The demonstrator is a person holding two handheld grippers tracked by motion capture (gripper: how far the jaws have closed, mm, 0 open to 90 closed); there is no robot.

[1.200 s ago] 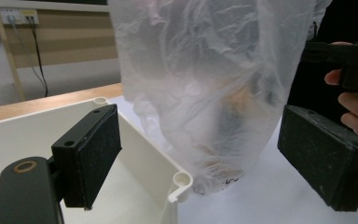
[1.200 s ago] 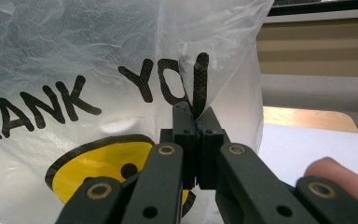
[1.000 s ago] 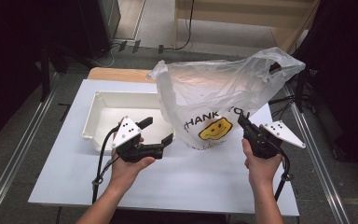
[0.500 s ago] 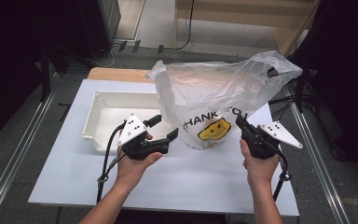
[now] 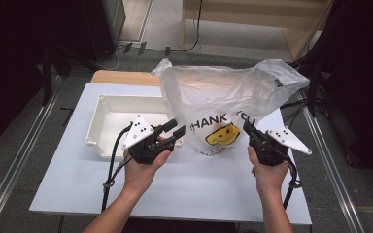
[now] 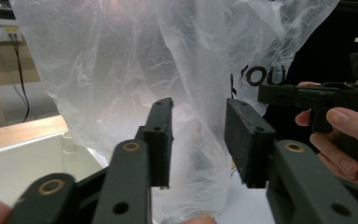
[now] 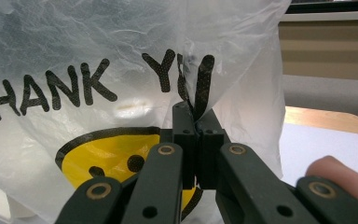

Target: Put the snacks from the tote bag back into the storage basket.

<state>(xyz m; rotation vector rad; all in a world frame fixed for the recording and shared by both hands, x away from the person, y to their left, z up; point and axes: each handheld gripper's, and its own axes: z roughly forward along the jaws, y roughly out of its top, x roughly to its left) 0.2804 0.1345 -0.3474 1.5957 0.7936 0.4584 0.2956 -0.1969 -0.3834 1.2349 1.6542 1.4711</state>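
A clear plastic bag [image 5: 223, 92] printed with "THANK YOU" and a yellow smiley stands upright on the white table [image 5: 199, 194]. My right gripper [image 5: 247, 127] is shut on a fold of the bag's front at its right side; in the right gripper view the pads [image 7: 196, 116] pinch the film [image 7: 74, 46] through the printed letters. My left gripper [image 5: 175, 130] points at the bag's left side. Its jaws have just been closing, and in the left gripper view they [image 6: 198, 107] stand apart with the bag's film [image 6: 121, 56] in the gap and beyond, the pads not pressing on it.
A white rectangular tray [image 5: 121, 104] lies on the table left of the bag, just behind my left hand. A wooden board [image 5: 121, 77] sits beyond the table's far edge. Metal rails [image 5: 24, 160] run along both sides. Cables trail from both grippers.
My left gripper has slid right, up to the bag's left side, and its jaws have narrowed. The right gripper has kept its grip and place.
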